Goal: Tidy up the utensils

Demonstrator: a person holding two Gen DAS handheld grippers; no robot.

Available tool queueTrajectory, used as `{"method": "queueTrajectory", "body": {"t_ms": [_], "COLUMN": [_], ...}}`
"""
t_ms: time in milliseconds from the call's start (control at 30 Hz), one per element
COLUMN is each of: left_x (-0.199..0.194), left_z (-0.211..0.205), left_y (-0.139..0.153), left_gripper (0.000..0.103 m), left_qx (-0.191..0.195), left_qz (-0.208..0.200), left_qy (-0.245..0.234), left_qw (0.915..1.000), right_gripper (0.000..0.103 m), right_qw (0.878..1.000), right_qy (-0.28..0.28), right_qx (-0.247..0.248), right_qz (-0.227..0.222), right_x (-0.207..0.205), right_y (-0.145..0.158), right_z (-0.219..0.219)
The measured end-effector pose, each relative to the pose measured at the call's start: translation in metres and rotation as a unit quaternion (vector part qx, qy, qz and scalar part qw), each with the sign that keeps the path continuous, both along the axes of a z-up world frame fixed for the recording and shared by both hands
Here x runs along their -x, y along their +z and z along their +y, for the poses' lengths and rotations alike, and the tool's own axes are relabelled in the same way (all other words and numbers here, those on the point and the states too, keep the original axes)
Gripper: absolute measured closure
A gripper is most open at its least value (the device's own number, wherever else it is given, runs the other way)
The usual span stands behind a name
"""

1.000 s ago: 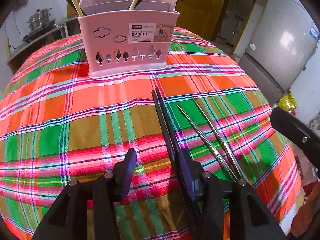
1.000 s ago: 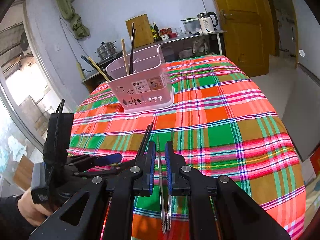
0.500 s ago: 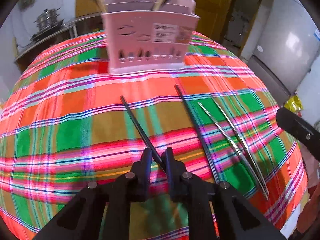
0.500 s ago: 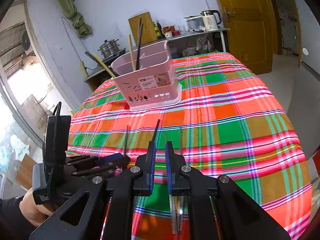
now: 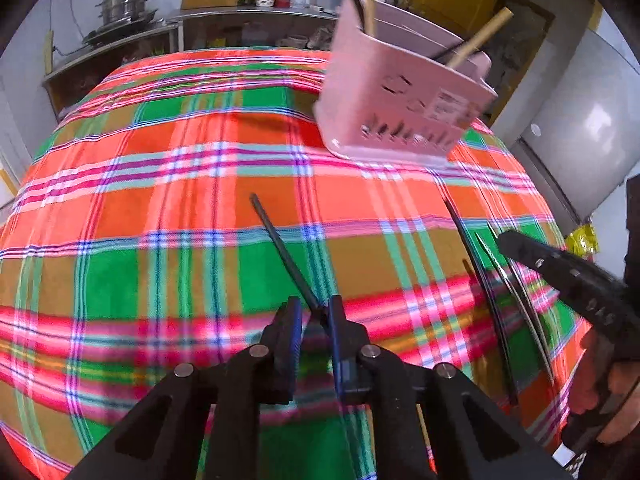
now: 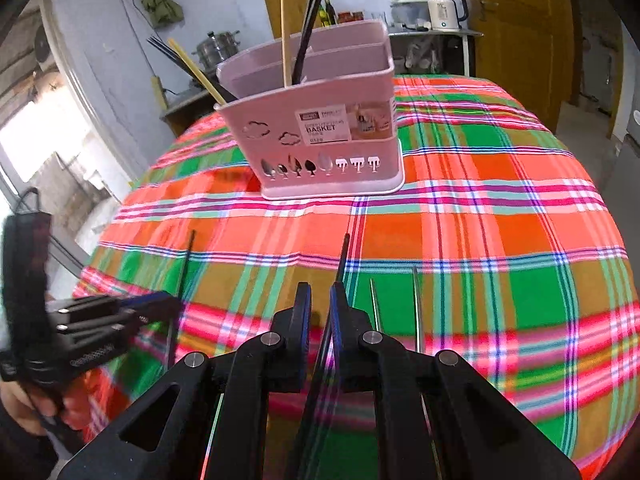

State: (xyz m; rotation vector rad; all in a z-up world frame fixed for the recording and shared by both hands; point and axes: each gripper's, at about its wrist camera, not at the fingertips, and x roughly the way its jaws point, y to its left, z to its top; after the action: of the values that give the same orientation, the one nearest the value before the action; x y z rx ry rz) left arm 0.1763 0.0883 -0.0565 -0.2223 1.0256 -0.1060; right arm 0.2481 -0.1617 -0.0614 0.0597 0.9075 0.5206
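Left gripper [image 5: 313,322]: it is seen closed on a black chopstick [image 5: 280,248], which is pinched between the blue pads and sticks out forward and to the left over the cloth. The gripper is pointed steeply down toward the table.
Right gripper [image 6: 320,316]: it is closed on a second black chopstick [image 6: 342,258], whose thin tip is seen just above the jaws. It is tilted down as well.
Only in the right wrist view: the left gripper is shown from the side at the left edge, with a hand [image 6: 24,408] under it and its chopstick rising from the tip. The printed word BASKET on the label is readable here.
Only in the left wrist view: the right gripper is shown at the right edge as a black body held by a hand [image 5: 608,396]. A silver refrigerator [image 5: 580,120] is seen behind it.
Metal chopsticks [image 6: 416,312]: two thin silver sticks are laid on the cloth just right of the right gripper. In the left wrist view they are near the right edge.
Tablecloth [image 6: 500,220]: a plaid cloth in orange, green and pink is spread over the table.
Pink basket [image 6: 320,120]: it is stood on the cloth beyond both grippers, well apart from them. Black and wooden chopsticks are held upright in it.
Background: a kettle [image 6: 444,10] is placed on a shelf by the yellow door [image 6: 516,28].
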Motion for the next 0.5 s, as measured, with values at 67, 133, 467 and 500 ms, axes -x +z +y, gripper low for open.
{"method": "queueTrajectory", "body": {"t_ms": [67, 133, 467, 500], "left_x": [-0.008, -0.019, -0.042, -0.043], "left_z": [0.007, 0.010, 0.011, 0.010], "left_y": [0.000, -0.002, -0.009, -0.009], "left_gripper": [0.091, 0.090, 0.090, 0.090], "left_qx": [0.018, 0.023, 0.033, 0.029], "left_qz": [0.004, 0.013, 0.006, 0.005], "left_qy": [0.007, 0.017, 0.040, 0.037], "left_qw": [0.9998, 0.9995, 0.9986, 0.9989], "right_gripper": [0.093, 0.093, 0.093, 0.093], "right_qw": [1.000, 1.000, 0.998, 0.998], "right_qy": [0.002, -0.001, -0.001, -0.001], "right_qx": [0.009, 0.020, 0.051, 0.054], "right_qz": [0.004, 0.008, 0.034, 0.037], "right_x": [-0.006, -0.012, -0.037, -0.038], "right_y": [-0.003, -0.006, -0.022, -0.024], "right_z": [0.005, 0.010, 0.025, 0.027]}}
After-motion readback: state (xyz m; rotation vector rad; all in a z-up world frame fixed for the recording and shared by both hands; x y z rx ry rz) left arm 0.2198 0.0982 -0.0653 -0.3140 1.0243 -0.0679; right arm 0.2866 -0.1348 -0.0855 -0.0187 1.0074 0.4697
